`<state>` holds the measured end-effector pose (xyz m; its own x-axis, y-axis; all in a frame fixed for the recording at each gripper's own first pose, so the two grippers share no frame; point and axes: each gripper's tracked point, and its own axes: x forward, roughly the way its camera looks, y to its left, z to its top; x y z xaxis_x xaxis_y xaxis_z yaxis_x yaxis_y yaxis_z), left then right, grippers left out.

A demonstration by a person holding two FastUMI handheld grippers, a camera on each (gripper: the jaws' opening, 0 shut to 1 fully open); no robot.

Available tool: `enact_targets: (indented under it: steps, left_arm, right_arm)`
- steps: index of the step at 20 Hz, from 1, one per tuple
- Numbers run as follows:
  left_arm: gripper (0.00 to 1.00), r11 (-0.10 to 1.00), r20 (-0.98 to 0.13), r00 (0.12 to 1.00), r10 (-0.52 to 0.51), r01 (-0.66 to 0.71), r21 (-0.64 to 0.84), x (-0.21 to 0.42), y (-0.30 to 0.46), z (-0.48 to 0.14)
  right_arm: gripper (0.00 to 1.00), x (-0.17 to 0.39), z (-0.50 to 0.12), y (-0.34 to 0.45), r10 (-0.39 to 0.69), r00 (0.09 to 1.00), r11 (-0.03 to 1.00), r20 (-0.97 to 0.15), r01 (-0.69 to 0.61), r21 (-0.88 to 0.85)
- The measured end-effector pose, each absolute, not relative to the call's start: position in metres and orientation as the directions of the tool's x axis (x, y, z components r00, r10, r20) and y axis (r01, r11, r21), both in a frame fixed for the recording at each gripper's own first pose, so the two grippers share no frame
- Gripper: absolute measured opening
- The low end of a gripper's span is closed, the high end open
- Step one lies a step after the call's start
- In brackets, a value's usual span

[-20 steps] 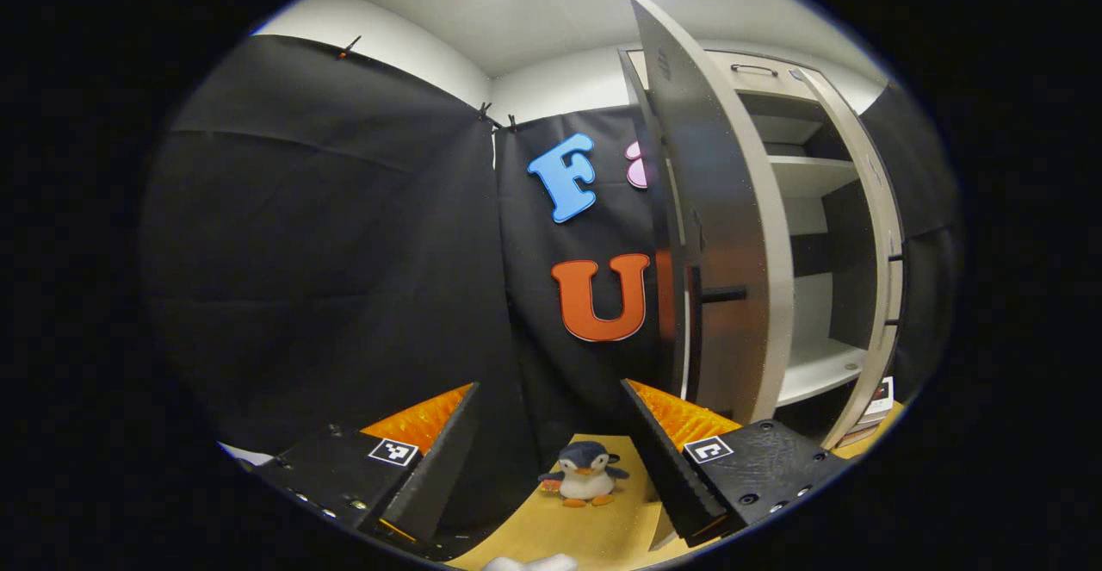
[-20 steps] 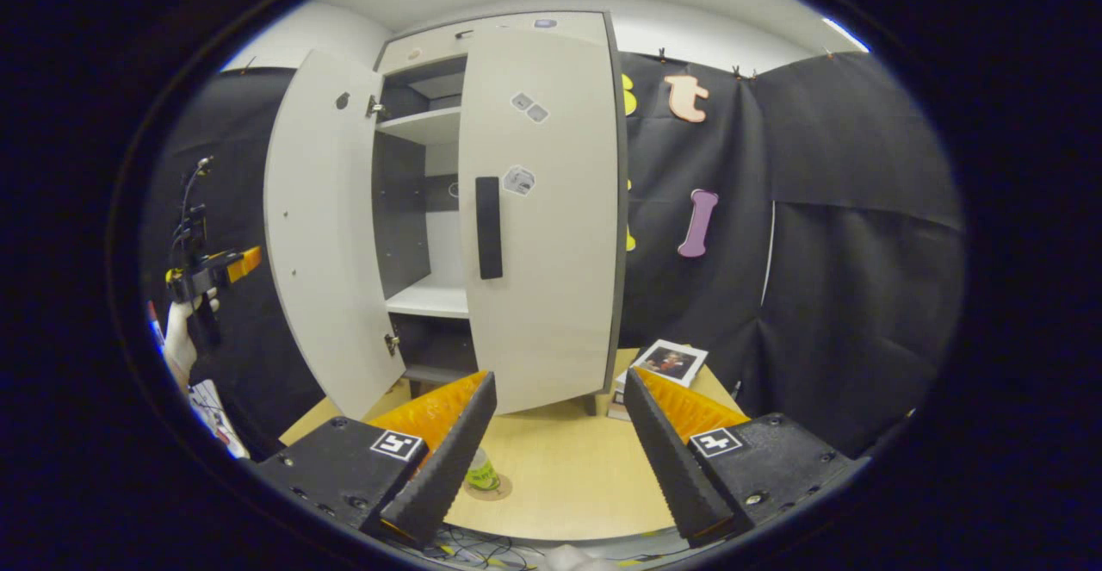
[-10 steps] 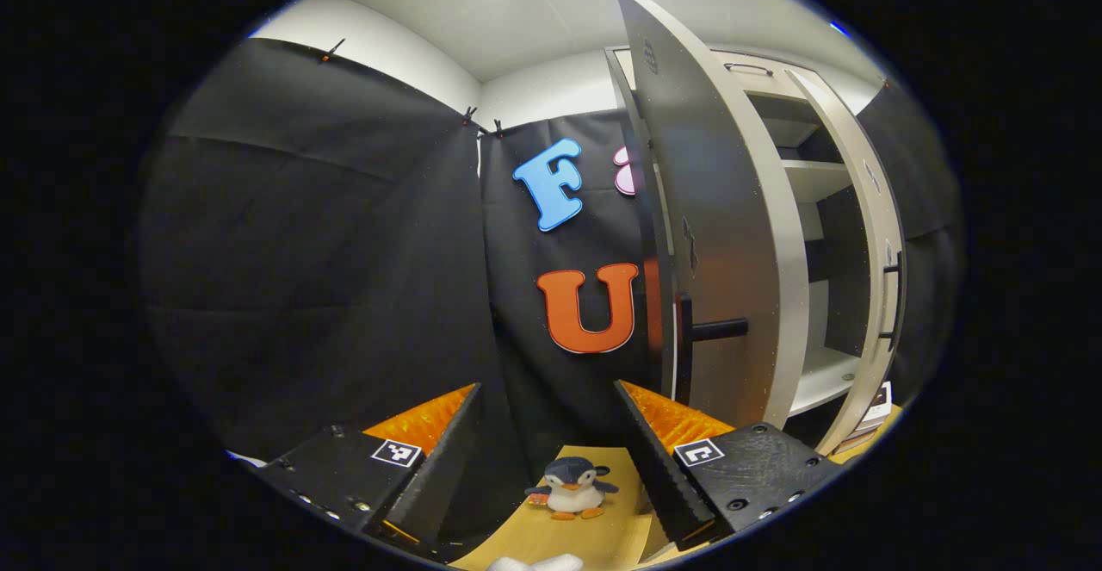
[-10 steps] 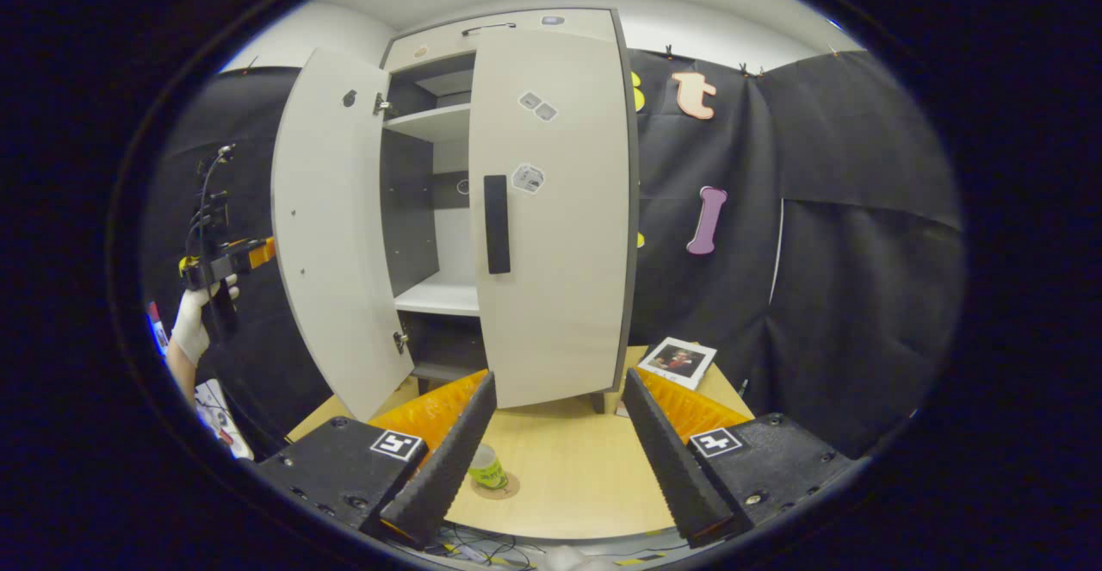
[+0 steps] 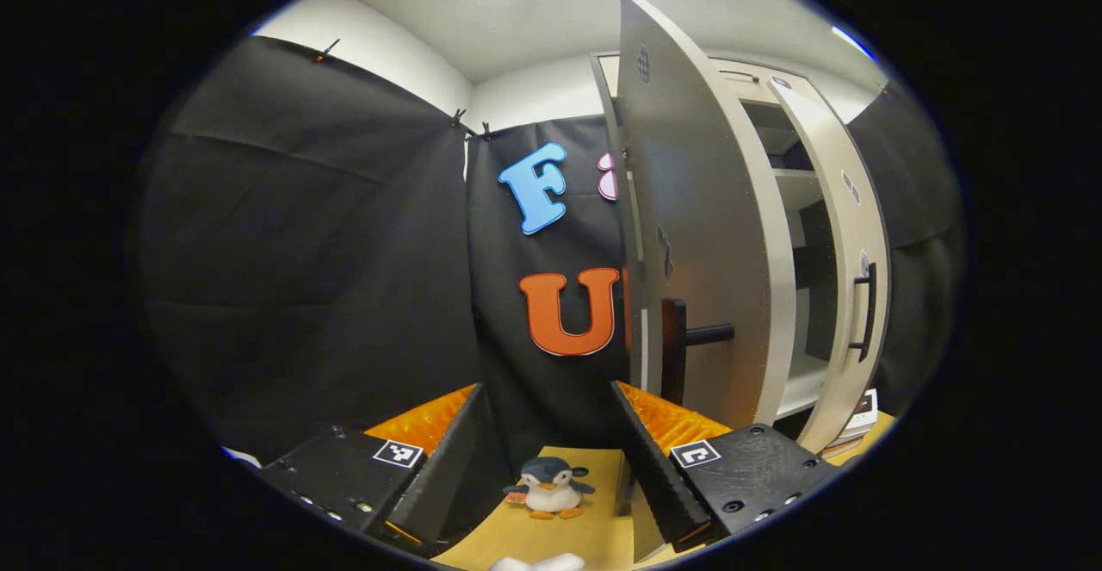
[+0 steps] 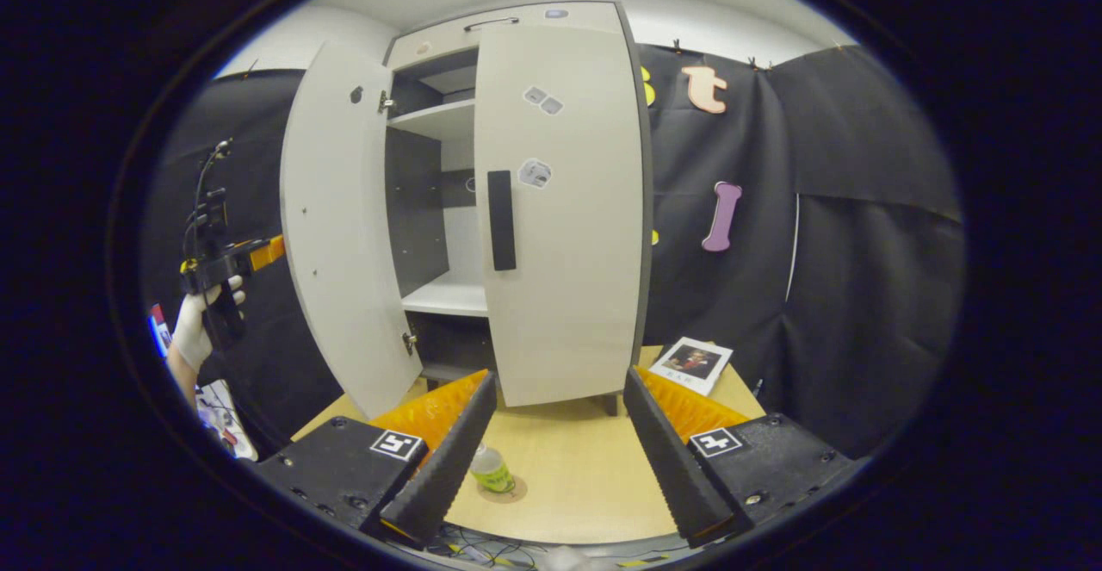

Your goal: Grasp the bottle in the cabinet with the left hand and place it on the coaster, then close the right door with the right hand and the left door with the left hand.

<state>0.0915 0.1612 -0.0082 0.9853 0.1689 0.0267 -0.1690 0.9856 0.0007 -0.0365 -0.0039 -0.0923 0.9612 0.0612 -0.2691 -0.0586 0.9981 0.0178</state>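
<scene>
Your left hand-held gripper [image 5: 547, 459] is spread wide with nothing between its fingers, held behind the outer face of the pale grey left cabinet door [image 5: 702, 235], close to that door's dark bar handle [image 5: 689, 343]. In the right gripper view you can see that same gripper [image 6: 232, 261] in your white-gloved hand [image 6: 194, 334], just beside the swung-out left door [image 6: 344, 226].

Your right hand-held gripper [image 6: 555, 459] is also wide apart and holds nothing, hovering above the light wooden surface [image 6: 577, 476] in front of the cabinet. The pale grey right cabinet door [image 6: 560, 209], with its dark vertical handle [image 6: 501, 220], stands nearly closed; the left one stands wide open, showing white shelves [image 6: 443, 295] inside.

The small clear bottle with a green label [image 6: 491, 469] stands upright on the round brown coaster [image 6: 504, 491] on the surface, partly hidden by your right gripper's left finger.

A small plush penguin [image 5: 548, 488] sits on the surface beyond your left gripper, and a photo booklet [image 6: 690, 363] lies right of the cabinet.
</scene>
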Motion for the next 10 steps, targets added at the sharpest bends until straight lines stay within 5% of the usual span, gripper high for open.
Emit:
enact_targets:
  steps: [10]
  left_arm:
    - [0.89,1.000,0.039,0.999,0.008,-0.008,-0.007,0.106,0.068,-0.002]
  right_arm:
    - [0.98,-0.032,-0.079,-0.014,0.062,0.968,0.998,-0.245,-0.064,-0.002]
